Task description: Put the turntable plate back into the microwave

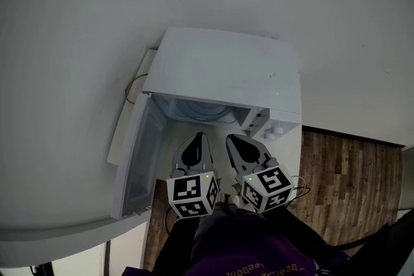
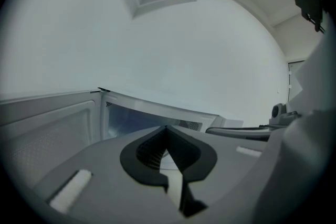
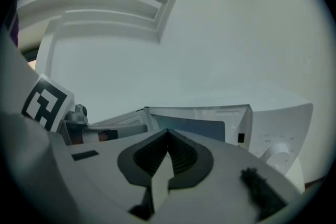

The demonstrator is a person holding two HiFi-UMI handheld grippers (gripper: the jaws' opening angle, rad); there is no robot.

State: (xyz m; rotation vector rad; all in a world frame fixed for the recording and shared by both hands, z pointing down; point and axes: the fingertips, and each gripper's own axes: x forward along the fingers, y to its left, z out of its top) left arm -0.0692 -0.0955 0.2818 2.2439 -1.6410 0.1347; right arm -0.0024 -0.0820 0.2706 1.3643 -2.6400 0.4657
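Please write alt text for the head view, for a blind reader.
The left tongs and the right tongs, both shut and empty, point side by side at a white microwave whose door stands open at left. A round plate seems to lie inside.

The left tool (image 1: 197, 137) and right tool (image 1: 233, 138) sit side by side, just apart, at 6 o'clock in the head view. Both point toward 12 o'clock and tilt slightly down. Each has its jaws closed together, with nothing between them.

Purple garment (image 1: 253, 244), bottom centre: orange print, upside down, not legible.
Left cube (image 1: 192, 194), right cube (image 1: 270, 187): black-and-white square markers, no letters.
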